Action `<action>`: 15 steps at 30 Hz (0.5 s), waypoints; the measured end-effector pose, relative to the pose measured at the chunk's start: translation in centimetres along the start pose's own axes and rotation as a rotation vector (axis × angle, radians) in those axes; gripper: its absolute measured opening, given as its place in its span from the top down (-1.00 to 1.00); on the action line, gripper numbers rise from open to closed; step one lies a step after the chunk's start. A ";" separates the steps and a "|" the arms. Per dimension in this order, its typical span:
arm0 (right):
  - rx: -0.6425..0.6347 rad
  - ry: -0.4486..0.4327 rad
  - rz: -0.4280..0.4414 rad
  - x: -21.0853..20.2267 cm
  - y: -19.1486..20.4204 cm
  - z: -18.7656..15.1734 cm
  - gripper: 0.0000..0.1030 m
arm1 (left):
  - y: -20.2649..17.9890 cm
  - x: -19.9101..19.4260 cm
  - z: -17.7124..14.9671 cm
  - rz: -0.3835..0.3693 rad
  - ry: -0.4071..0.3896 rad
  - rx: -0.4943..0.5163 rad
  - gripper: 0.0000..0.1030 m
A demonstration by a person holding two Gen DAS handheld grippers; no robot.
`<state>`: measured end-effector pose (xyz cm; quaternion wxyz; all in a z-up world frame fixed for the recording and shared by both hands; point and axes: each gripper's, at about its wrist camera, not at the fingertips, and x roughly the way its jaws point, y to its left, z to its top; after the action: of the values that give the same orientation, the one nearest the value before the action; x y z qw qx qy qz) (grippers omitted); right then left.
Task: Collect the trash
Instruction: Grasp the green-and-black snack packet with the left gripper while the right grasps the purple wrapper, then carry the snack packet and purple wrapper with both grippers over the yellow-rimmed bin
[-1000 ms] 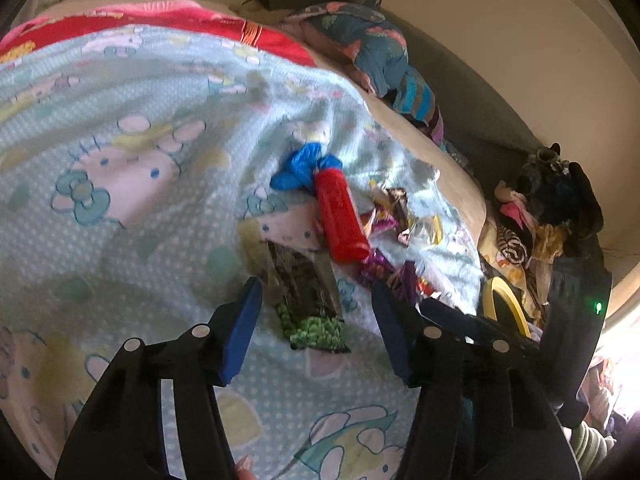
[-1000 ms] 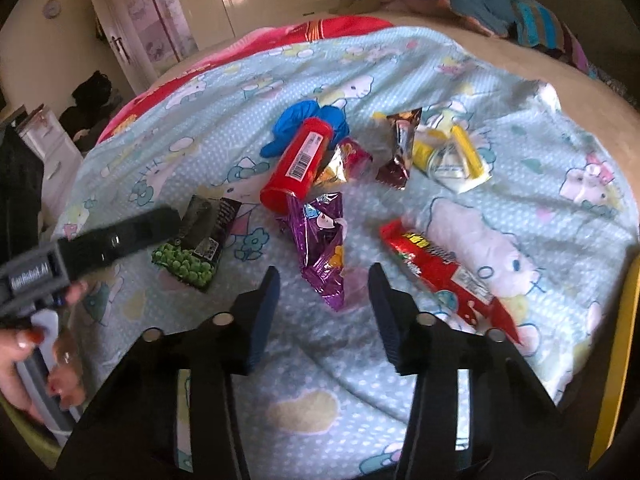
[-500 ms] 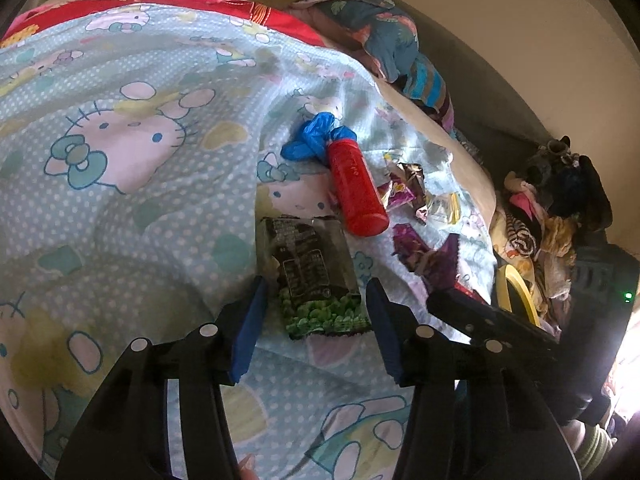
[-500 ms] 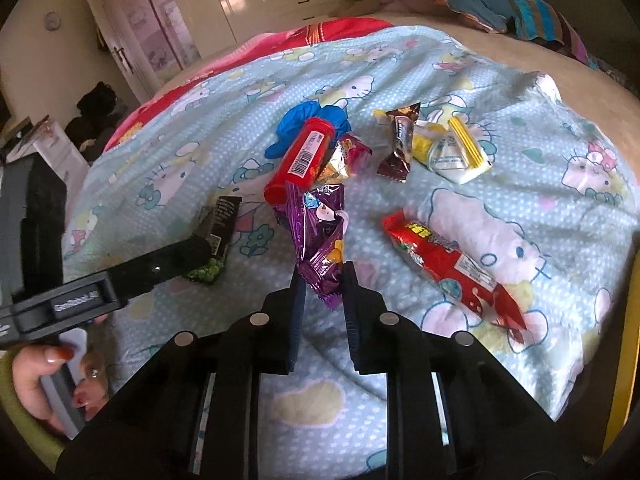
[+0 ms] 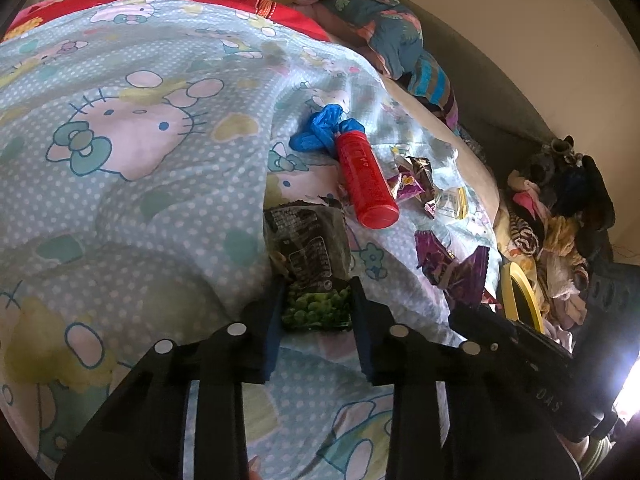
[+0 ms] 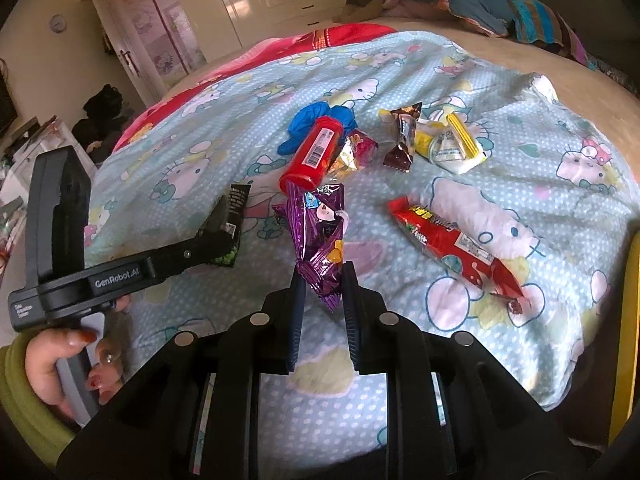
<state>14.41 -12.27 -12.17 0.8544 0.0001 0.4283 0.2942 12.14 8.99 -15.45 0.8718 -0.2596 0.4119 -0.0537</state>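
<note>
Wrappers and other trash lie scattered over the cartoon-cat bedsheet (image 6: 500, 92), all grouped round the red tube (image 6: 314, 152), which lies on its side near the middle of the mess.

Left gripper (image 5: 318, 300): jaws narrowed onto the near end of the green pea packet (image 5: 310, 256), pads touching both edges; I read it as gripping. Packet lies flat, just this side of the red tube.

Right gripper (image 6: 323, 280): jaws almost closed, pinching the lower end of the purple wrapper (image 6: 320, 232). Wrapper stands up from the sheet, top end reaching to the tube's cap.

Judgement on the step: both pinches sit at the very edge of thin foil. Best to squeeze fully before lifting, then raise straight up and slowly so neither packet slides out or drags the sheet.

Left to gather, by the tube:
- blue glove (image 6: 316, 118) behind it
- red snack bar (image 6: 452, 244) to its right, nearer
- brown wrapper (image 6: 402, 140) and yellow packet (image 6: 454, 148) to its right, farther back
</note>
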 end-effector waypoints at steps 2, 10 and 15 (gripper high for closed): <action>-0.002 -0.001 -0.001 -0.1 0.1 -0.1 0.74 | 0.2 -0.2 0.1 -0.025 0.002 -0.024 0.55; 0.001 -0.018 0.007 -0.8 0.2 -0.4 0.74 | -1.6 -2.8 1.3 -0.022 -0.083 0.037 0.59; 0.000 -0.056 0.015 -1.9 0.2 -0.5 0.74 | -3.3 -4.5 1.9 -0.025 -0.134 0.084 0.59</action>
<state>13.10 -13.22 -11.01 0.8638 0.0117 0.4041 0.3007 11.04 8.37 -9.71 0.9068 -0.2309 0.3467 -0.0644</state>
